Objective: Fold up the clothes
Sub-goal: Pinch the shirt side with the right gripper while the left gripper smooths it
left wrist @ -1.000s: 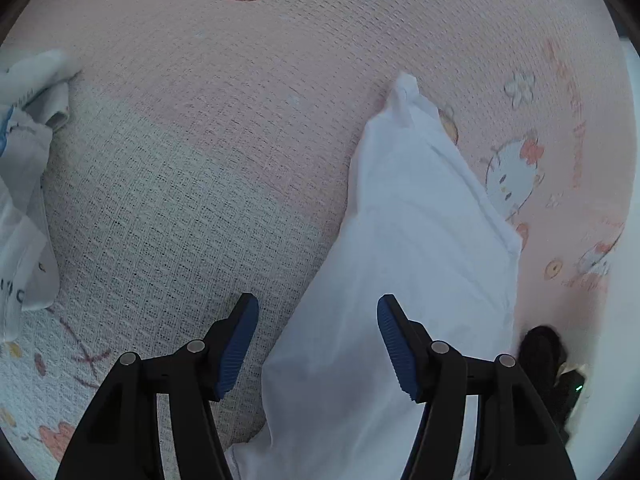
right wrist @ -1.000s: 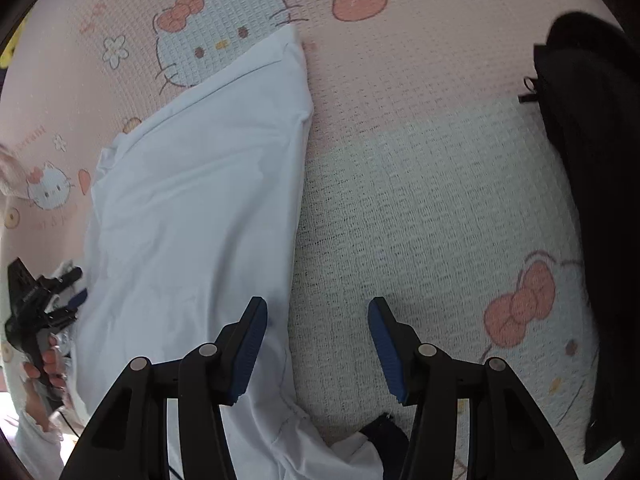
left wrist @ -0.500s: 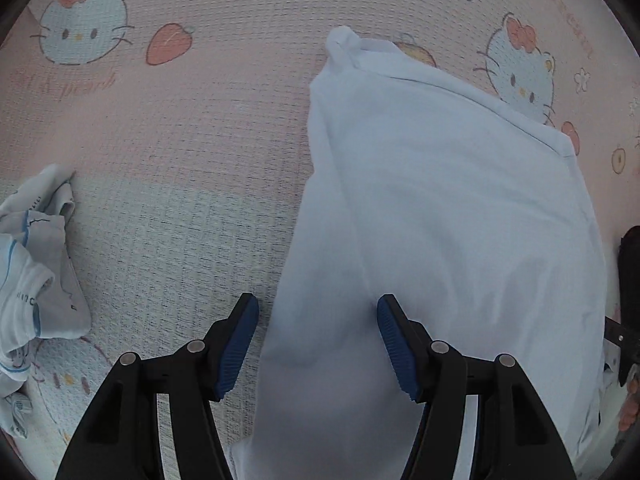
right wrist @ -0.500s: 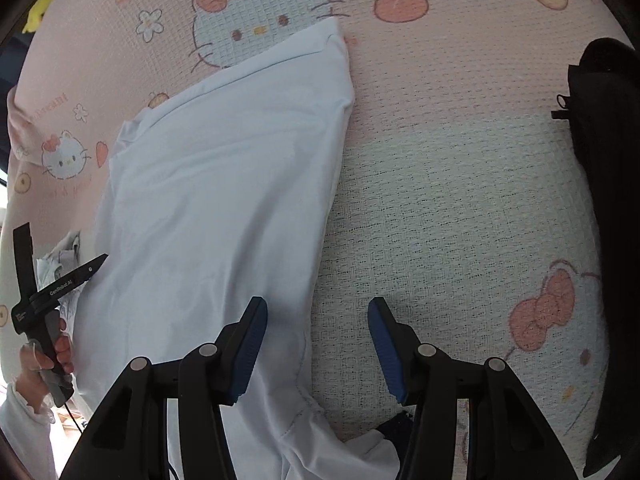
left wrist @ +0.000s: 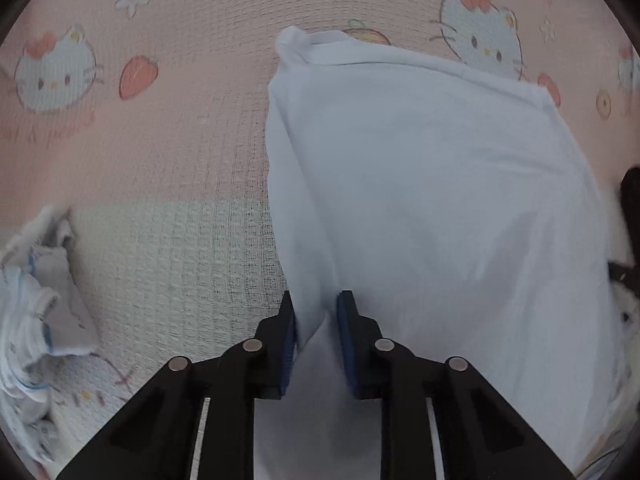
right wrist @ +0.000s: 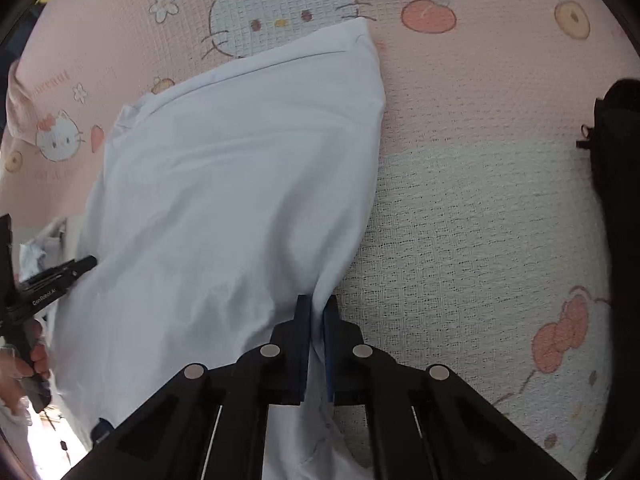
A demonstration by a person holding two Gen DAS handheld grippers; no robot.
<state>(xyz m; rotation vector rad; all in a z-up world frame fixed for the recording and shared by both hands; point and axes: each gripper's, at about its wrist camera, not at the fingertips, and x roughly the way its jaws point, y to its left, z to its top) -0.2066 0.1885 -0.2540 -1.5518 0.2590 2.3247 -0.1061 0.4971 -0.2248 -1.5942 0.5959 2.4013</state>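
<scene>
A white garment (left wrist: 432, 208) lies spread on a pink and cream cartoon-cat blanket (left wrist: 180, 152). My left gripper (left wrist: 316, 312) is shut on the garment's near left edge, cloth pinched between the blue pads. In the right wrist view the same white garment (right wrist: 240, 184) stretches away, and my right gripper (right wrist: 318, 316) is shut on its near right edge. The left gripper (right wrist: 86, 264) also shows at the far left of that view, held by a person's hand (right wrist: 24, 356).
A crumpled white cloth with blue trim (left wrist: 32, 320) lies at the left. A black garment (right wrist: 616, 208) lies along the right edge of the blanket (right wrist: 480, 220); it shows dark in the left wrist view (left wrist: 632, 208).
Both grippers were open above the garment's near edges; both have now shut on the cloth. The views have tilted so more of the garment and blanket shows.
</scene>
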